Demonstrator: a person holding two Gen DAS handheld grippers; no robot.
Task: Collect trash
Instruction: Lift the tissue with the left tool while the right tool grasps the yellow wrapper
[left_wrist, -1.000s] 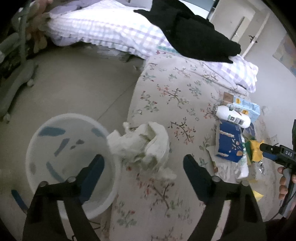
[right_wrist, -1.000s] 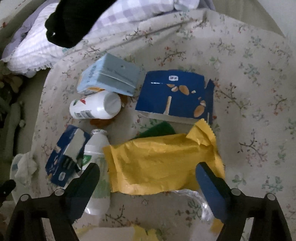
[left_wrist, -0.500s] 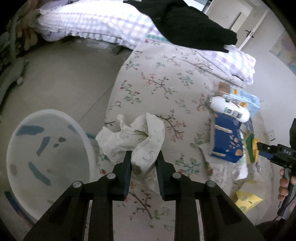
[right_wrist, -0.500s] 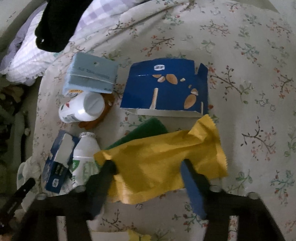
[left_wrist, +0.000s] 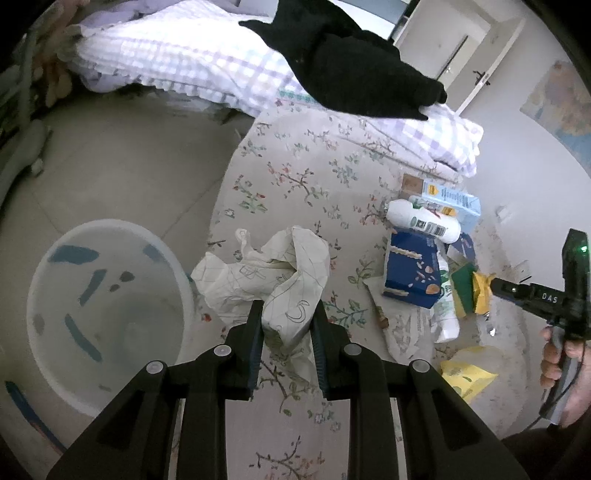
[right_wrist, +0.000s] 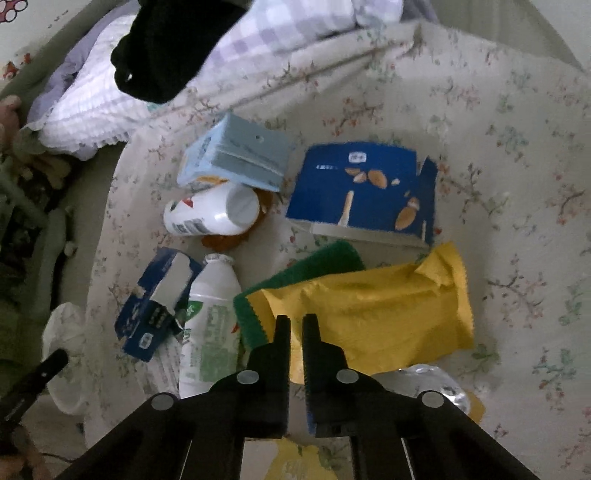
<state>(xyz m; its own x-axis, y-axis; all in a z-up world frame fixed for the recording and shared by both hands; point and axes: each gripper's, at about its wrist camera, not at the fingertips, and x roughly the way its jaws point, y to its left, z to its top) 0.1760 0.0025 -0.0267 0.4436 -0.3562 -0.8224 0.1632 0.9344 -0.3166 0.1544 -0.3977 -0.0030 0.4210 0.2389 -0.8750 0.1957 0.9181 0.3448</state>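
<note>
On the bed, left tongs (left_wrist: 286, 325) pinch crumpled paper (left_wrist: 273, 280).

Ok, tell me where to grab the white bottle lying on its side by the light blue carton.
Take the white bottle across its round body near the labelled end, coming down from above. It lies on its side, and the light blue carton sits against its far side, closest over the flat end, so the labelled end probably leaves the fingers most room.
</note>
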